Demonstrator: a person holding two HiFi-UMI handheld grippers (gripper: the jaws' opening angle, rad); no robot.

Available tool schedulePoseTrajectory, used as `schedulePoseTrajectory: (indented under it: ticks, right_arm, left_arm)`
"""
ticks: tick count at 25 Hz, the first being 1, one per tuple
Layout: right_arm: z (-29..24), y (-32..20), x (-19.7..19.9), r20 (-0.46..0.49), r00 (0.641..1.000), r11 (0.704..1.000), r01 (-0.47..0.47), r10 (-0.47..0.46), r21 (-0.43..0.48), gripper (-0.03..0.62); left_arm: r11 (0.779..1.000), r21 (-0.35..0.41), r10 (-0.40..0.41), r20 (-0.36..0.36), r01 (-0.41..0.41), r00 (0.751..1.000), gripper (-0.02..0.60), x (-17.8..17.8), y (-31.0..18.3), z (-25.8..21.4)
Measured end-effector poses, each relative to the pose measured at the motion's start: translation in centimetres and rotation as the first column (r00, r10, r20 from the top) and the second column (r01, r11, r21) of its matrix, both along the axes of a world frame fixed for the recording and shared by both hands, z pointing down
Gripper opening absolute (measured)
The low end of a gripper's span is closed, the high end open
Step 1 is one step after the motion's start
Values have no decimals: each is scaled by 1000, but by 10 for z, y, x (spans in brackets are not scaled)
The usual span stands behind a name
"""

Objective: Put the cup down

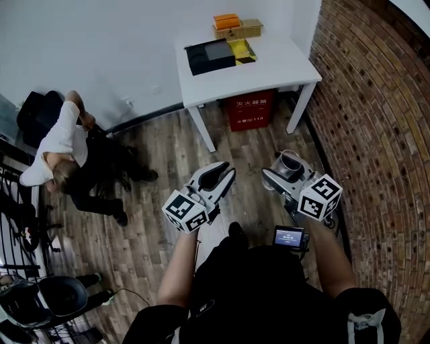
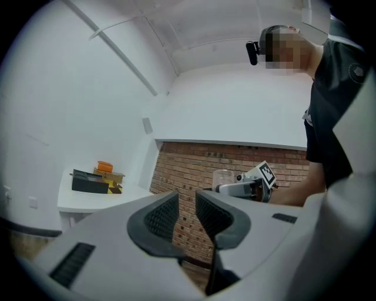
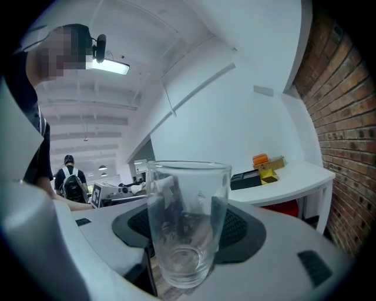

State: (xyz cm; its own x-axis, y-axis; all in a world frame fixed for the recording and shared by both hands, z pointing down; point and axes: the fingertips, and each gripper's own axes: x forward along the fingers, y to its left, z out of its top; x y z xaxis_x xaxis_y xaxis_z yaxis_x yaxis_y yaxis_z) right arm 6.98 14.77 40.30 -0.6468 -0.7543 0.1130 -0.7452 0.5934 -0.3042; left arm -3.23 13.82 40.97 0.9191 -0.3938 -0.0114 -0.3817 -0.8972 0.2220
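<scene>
**Head view.** Your right gripper holds the cup, a clear empty glass, in the air over the wooden floor. It is well short of the white table, on your side of that table's near edge and touching no surface. The cup's mouth faces up toward your head camera. Your left gripper hangs beside the right one, equally far from the table, and carries nothing. The table stands against the brick wall. A black box and an orange item lie at the table's far side, and a red box sits beneath it. A person crouches on the floor, well apart from the table's other end.

**Right gripper view.** The two dark pads close on the cup's lower half from either side. The cup stands upright with its long axis vertical, rim at the top and thick base at the bottom. The table lies behind it and beyond.

**Left gripper view.** The jaws stand a narrow gap apart, with only the brick wall showing between them. The table lies ahead, off to one side.
</scene>
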Motion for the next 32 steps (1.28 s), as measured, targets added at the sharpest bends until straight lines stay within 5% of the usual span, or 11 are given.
schedulePoseTrajectory:
  ticks: [15,32]
  right_arm:
    - [12,-131,-17,8,1000,999,-28,28,-34,282]
    - [17,-350,21,52,994,995,96,-95,-21,282]
  left_arm:
    - [998,-40,40,1,-39,999,89,-13,-131,12]
    - [997,-46,-55,29,56,998,89,36,-336,15]
